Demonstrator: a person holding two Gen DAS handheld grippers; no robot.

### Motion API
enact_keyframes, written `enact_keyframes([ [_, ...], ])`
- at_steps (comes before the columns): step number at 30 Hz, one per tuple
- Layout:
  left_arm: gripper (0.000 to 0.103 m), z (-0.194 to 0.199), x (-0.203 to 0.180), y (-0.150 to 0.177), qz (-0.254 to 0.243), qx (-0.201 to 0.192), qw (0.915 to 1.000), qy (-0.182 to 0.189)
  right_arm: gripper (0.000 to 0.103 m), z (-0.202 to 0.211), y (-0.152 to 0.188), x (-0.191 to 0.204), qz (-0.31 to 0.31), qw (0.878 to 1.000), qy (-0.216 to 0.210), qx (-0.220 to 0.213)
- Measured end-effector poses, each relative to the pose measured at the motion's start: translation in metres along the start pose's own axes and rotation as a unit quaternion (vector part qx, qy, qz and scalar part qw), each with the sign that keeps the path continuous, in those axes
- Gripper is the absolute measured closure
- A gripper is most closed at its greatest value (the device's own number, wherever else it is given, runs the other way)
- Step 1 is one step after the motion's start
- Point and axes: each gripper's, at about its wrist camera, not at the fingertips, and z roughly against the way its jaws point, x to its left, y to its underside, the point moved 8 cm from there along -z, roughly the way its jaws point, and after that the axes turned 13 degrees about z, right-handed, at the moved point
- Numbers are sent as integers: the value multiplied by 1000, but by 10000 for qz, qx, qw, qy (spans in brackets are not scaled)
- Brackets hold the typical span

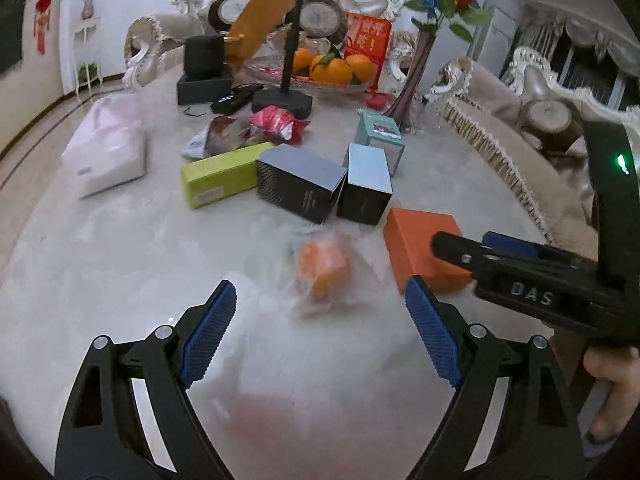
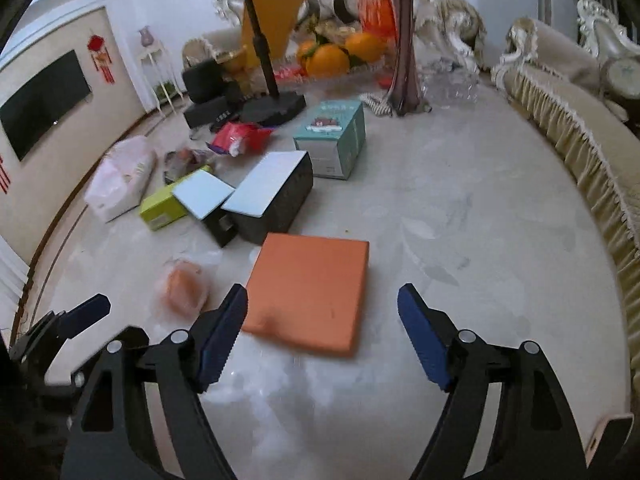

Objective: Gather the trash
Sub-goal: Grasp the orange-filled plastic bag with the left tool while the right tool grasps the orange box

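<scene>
I hover both sets of fingers wide open and empty, the left gripper (image 1: 320,328) facing the bagged orange scrap (image 1: 322,270) just ahead, the right gripper (image 2: 322,332) over the orange box (image 2: 308,292), so I judge the next move is a first grab.

Bare table (image 2: 460,216) right of orange box (image 2: 310,290), through to the vase (image 2: 404,52). Left of it: bagged peel (image 1: 324,268) just beside; black boxes (image 1: 298,188) crowd behind.

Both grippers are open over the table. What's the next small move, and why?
Probably ease the left gripper forward and down onto the clear bag with orange scraps. It is the nearest loose trash, lying almost centred ahead of the open jaws, left of the orange box and touching no box.
</scene>
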Motion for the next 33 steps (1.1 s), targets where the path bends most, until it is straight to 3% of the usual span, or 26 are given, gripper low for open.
enact_keyframes([
  [4,19,-15,-7,0,-128,99,9997,-186,27,-6,-2,7,106,9995,-81,296],
  [9,19,-27,-10,2,-355,203,9974,-594,22,-16,-11,5,203,9980,243,554],
  [15,19,-42,-5,2,-365,319,9953,-835,17,-25,-17,4,287,9957,379,796],
  [21,19,-52,9,0,-253,394,9926,-1118,13,-40,-1,3,233,9924,383,1148],
  [25,19,-53,10,-2,-331,404,9924,-1114,15,-39,2,2,159,9945,342,982],
  [26,21,-53,10,-2,-322,400,9926,-1097,18,-38,2,2,155,9946,348,961],
  [27,43,-51,9,-4,-388,352,9933,-1032,36,-36,0,2,185,9952,352,898],
  [28,50,-48,7,-5,-537,290,9922,-1087,34,-33,0,1,223,9953,355,872],
  [29,50,-48,9,-5,-577,286,9915,-1133,35,-29,-1,-1,194,9959,310,823],
  [33,50,-41,17,-8,-294,410,9959,-754,35,-11,-1,-12,-26,9986,103,511],
])
